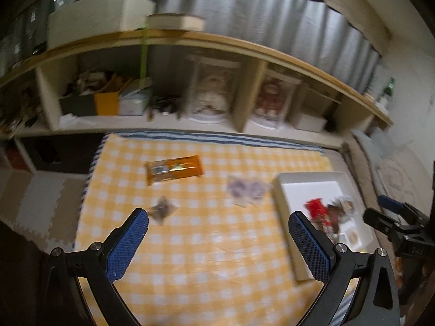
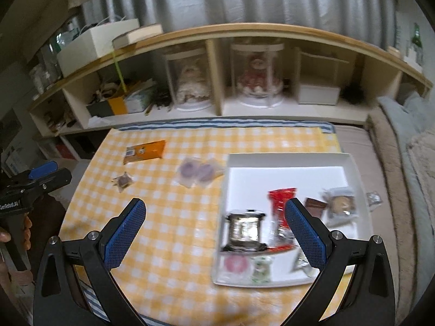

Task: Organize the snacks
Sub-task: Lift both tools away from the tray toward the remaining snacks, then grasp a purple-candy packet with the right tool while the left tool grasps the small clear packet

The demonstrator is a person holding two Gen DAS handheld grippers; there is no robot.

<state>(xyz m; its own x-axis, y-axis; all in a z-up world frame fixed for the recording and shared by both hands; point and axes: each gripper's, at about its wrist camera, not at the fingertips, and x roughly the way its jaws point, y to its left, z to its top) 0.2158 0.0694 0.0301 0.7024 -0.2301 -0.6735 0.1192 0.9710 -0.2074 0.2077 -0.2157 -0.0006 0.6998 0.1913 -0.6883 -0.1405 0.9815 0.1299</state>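
A white tray (image 2: pixel 288 160) sits on the right of a yellow checked cloth and holds several snacks, among them a red packet (image 2: pixel 281 201) and a silver-black packet (image 2: pixel 244 228). On the cloth lie an orange bar (image 2: pixel 145 150), a clear pack of two purple sweets (image 2: pixel 197 172) and a small dark sweet (image 2: pixel 123 181). The same orange bar (image 1: pixel 174 169), purple pack (image 1: pixel 246 188), dark sweet (image 1: pixel 162 209) and tray (image 1: pixel 282 198) show in the left wrist view. My left gripper (image 1: pixel 218 228) is open and empty above the cloth. My right gripper (image 2: pixel 214 218) is open and empty by the tray's left edge.
A low wooden shelf (image 2: pixel 217 31) runs behind the cloth, with boxes, clutter and two dolls under clear domes (image 2: pixel 257 76). A beige cushion and blanket (image 2: pixel 407 146) lie to the right. Foam floor mats (image 1: pixel 40 203) lie to the left.
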